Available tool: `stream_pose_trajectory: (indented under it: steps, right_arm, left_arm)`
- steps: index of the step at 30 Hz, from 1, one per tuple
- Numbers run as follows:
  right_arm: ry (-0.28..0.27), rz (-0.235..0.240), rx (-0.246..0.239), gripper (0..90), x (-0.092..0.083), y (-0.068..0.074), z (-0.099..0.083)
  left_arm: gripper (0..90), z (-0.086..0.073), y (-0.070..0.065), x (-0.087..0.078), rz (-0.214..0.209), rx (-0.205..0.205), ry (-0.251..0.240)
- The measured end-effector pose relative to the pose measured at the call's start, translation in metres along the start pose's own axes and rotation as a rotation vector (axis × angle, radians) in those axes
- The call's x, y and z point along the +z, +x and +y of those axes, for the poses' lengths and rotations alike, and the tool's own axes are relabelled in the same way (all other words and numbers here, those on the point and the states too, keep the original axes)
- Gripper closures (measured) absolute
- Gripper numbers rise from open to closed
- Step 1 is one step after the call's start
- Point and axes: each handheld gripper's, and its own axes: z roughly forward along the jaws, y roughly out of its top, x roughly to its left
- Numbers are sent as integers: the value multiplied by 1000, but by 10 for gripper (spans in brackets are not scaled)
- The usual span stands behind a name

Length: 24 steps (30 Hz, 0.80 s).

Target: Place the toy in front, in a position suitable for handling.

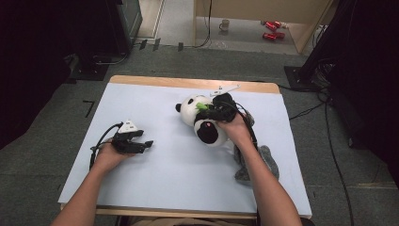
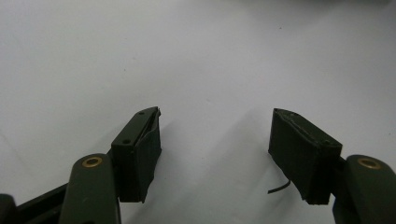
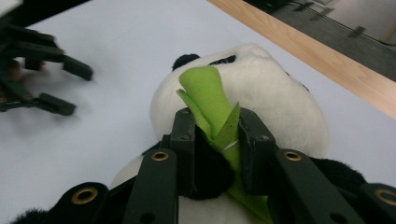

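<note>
On the white table (image 1: 155, 188), panda plush (image 1: 197, 115) between right gripper (image 3: 217, 135) fingers (image 3: 183, 140).

Panda plush toy (image 3: 261, 88): soft pile fabric, white and black, matt. Its green leaf (image 3: 208, 100): smooth felt-like cloth, matt. Right gripper (image 3: 215, 135) and left gripper (image 2: 215, 140): black matt plastic jaws with brass-coloured rivets. Table (image 1: 155, 160): covered with smooth, matt white sheet; bare light wood along far edge. Grey plush item (image 1: 268, 162) near right edge: fuzzy cloth.
</note>
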Motion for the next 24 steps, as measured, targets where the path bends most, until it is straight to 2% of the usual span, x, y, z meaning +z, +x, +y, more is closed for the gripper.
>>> stream_pose_trajectory:
  steps: [3,8,10,13,15,19,22,24]
  right_arm:
    - [-16,58,-51,720,-4,9,3]
    - [-41,143,-98,720,-8,20,4]
    - [-39,164,-114,719,-7,25,5]
    - [-40,193,-171,717,-5,34,3]
    - [-37,217,-184,717,-3,37,0]
    - [-25,251,-223,717,0,44,-1]
    - [-27,265,-238,717,0,46,-2]
    - [-35,299,-256,716,0,48,-2]
  left_arm:
    - [368,0,0,-1,4,0,5]
    - [382,3,2,-6,-10,-14,-8]
    - [382,5,3,-8,-17,-19,-17]
    - [380,9,4,-12,-31,-22,-34]
    - [380,10,4,-14,-33,-18,-43]
    - [387,18,1,-24,-75,-22,-118]
    - [389,19,1,-26,-84,-22,-126]
    - [388,20,4,-28,-94,-39,-112]
